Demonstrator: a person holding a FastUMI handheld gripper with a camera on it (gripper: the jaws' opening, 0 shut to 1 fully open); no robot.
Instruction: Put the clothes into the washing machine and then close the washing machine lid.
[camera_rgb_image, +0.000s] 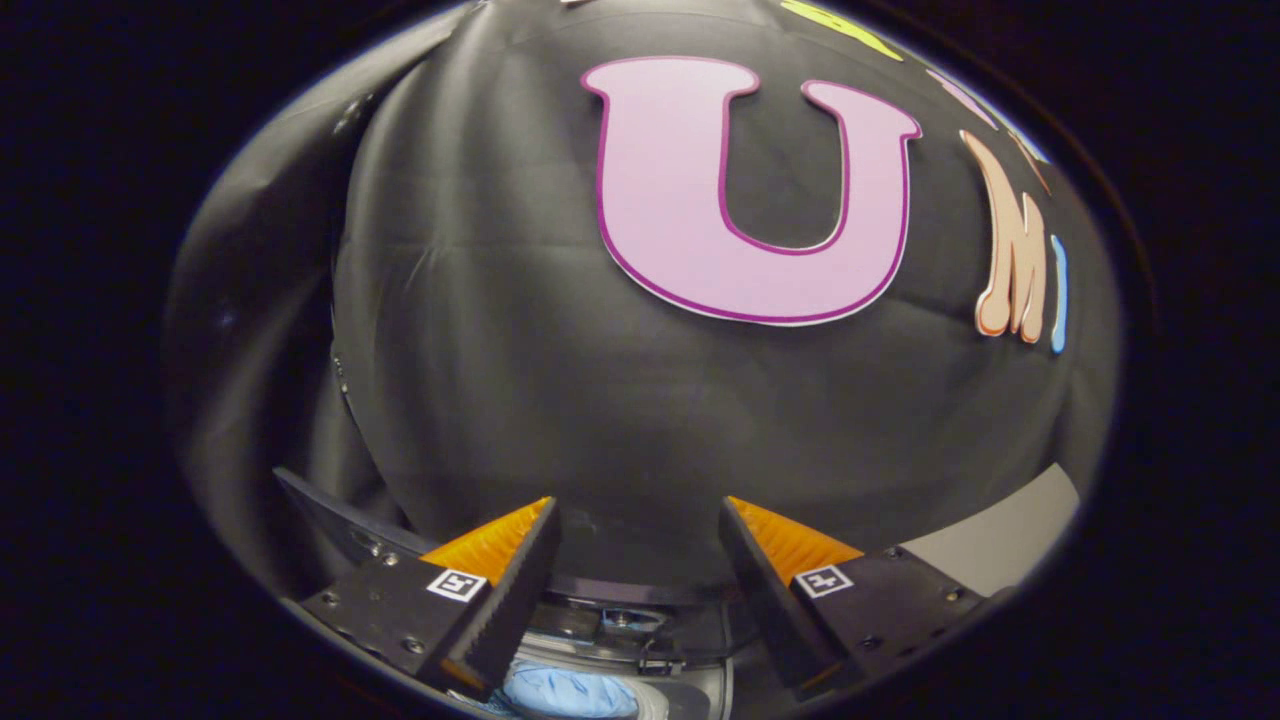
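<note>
My gripper (638, 520) is open, its two fingers spread wide with nothing between them, held high and facing the booth's black cloth wall. Below and between the fingers I see the top of the washing machine (640, 625), with its round opening. A light blue piece of clothing (570, 692) lies inside the drum, just under the left finger (500, 590). A dark slanted panel (335, 520), probably the raised lid, stands to the left of the left finger.
The black cloth wall (560, 380) rises close behind the washing machine. A pale grey surface (1010, 540) shows beyond the right finger, low beside the wall.
</note>
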